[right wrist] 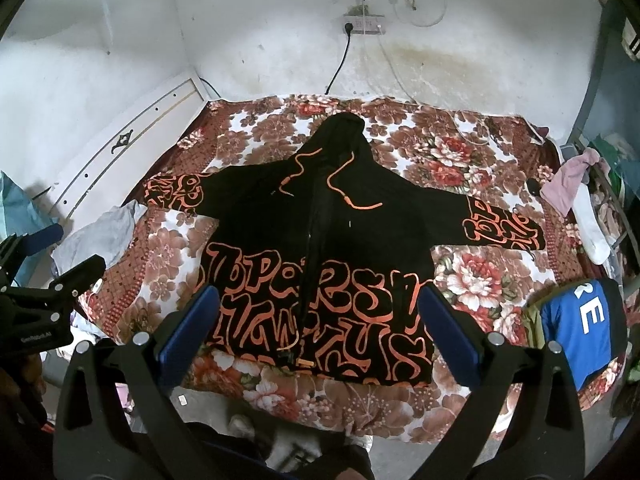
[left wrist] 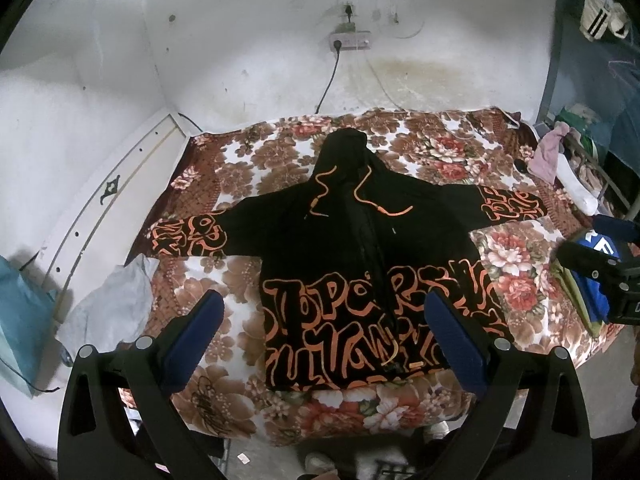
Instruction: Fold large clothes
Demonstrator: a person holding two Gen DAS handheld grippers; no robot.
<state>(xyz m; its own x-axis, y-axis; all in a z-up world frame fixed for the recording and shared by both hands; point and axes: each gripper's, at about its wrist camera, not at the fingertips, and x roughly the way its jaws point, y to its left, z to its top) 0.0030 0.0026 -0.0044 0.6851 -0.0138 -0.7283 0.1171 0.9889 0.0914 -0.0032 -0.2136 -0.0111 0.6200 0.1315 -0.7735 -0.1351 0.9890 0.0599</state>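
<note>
The bed (left wrist: 520, 272), covered by a floral blanket, carries the black hoodie (left wrist: 360, 240), which lies face up and spread flat, hood toward the wall, both sleeves extended sideways, zipper closed down the centre. Judged from its drape and bulk, the hoodie is soft, thick and moderately heavy for a two-finger grip; it should sag and trail when lifted, and is not fragile or slippery. Suitable hold points are the cuffs and the hem corners, where a doubled edge gives the pads firm purchase. The left sleeve end (left wrist: 188, 236) lies near the bed's left edge; the right sleeve end (right wrist: 508, 228) lies well apart from it across the blanket. Loose orange drawstrings (right wrist: 352, 196) rest on the chest and may snag. The left gripper (left wrist: 320, 316) hovers above the hem with jaws spread wide, holding nothing. The right gripper (right wrist: 316, 308) hovers likewise over the hem, jaws spread, empty.
</note>
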